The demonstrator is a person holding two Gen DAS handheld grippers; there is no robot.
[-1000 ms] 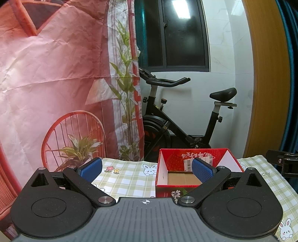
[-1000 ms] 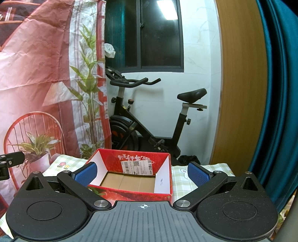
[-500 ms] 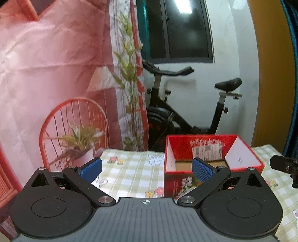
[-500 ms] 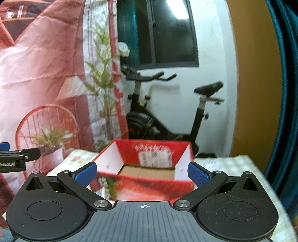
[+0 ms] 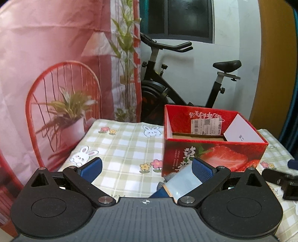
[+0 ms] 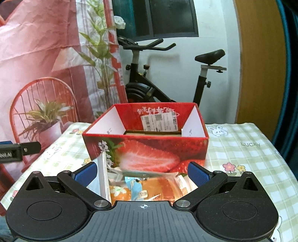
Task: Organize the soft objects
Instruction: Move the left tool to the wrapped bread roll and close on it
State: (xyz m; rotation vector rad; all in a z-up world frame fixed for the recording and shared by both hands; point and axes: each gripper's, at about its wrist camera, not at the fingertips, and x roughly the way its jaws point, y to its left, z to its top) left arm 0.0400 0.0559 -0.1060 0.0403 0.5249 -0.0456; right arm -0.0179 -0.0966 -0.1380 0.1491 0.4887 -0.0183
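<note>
Desk (image 5: pixel 126 141) covered in a green check cloth with rabbit and flower prints. Red strawberry box (image 5: pixel 214 141) stands open-topped on it, centre right of the left wrist frame; same box (image 6: pixel 147 143) sits dead centre in the right wrist frame. A white shipping label (image 6: pixel 160 122) is stuck on its inner far wall; brown cardboard shows at the bottom.

Left gripper (image 5: pixel 147 168): jaws spread wide, holding nothing. A pale blue packet (image 5: pixel 183 183) lies on the desk at lower centre of the frame, just inside the right-hand finger, in front of the box. Cannot tell whether the finger touches it.

Right gripper (image 6: pixel 142 172): jaws also wide apart, gripping nothing. Between them, low in the frame, lies a heap of wrapped snack packets (image 6: pixel 143 188), orange and light blue, pressed up near the box's front wall. One white packet (image 6: pixel 103 176) stands on edge beside the left-hand finger.

Other gripper's black tip shows at left edge of the right wrist frame.

Behind the desk: black exercise bike (image 5: pixel 186 82), pink printed backdrop (image 5: pixel 52 55) upper left, dark window (image 6: pixel 167 16) top centre.
</note>
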